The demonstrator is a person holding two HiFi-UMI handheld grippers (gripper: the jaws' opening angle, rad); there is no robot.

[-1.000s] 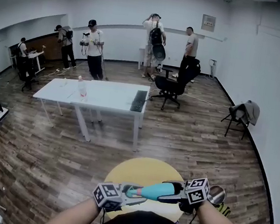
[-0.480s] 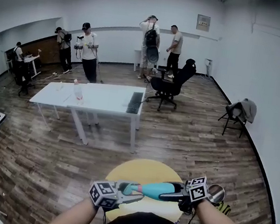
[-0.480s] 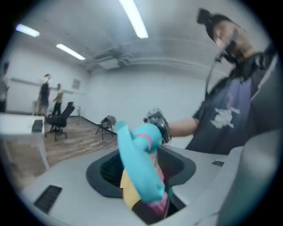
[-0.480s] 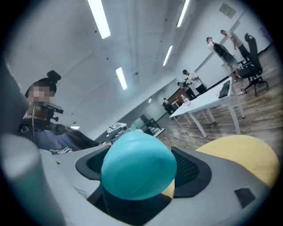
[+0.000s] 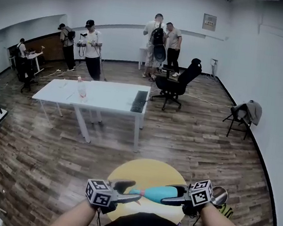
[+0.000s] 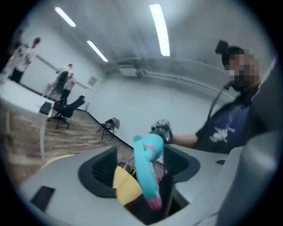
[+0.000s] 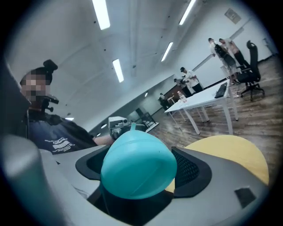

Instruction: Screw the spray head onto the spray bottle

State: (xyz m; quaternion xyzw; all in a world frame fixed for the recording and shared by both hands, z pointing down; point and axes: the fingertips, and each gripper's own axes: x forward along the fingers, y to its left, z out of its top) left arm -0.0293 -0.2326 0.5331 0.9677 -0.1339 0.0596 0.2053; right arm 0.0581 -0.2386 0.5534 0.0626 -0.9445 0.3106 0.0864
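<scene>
1. The right gripper (image 5: pixel 173 194) (image 7: pixel 140 171) is clamped on the base end of a teal plastic spray bottle (image 5: pixel 158 192) (image 7: pixel 138 170), with a jaw pressed to each side of it.
2. The bottle lies roughly level in the air and low in the head view. It sits just above the near edge of a round yellow table (image 5: pixel 147 170) (image 7: pixel 234 152), with its neck toward the left gripper (image 5: pixel 126 191) (image 6: pixel 143 167).
3. The teal spray head with pink tip (image 6: pixel 147 170) (image 5: pixel 134 191) sits at the bottle's neck end. I can't tell how far it is screwed on.
4. The left gripper's jaws have just been opening and now stand wide apart. The spray head is between them, but the pads are off it.
5. The two grippers face each other along the bottle, and each marker cube shows in the head view.
6. Background: a long white table (image 5: pixel 107 96), a black office chair (image 5: pixel 176 83) and several people standing by the far wall.
</scene>
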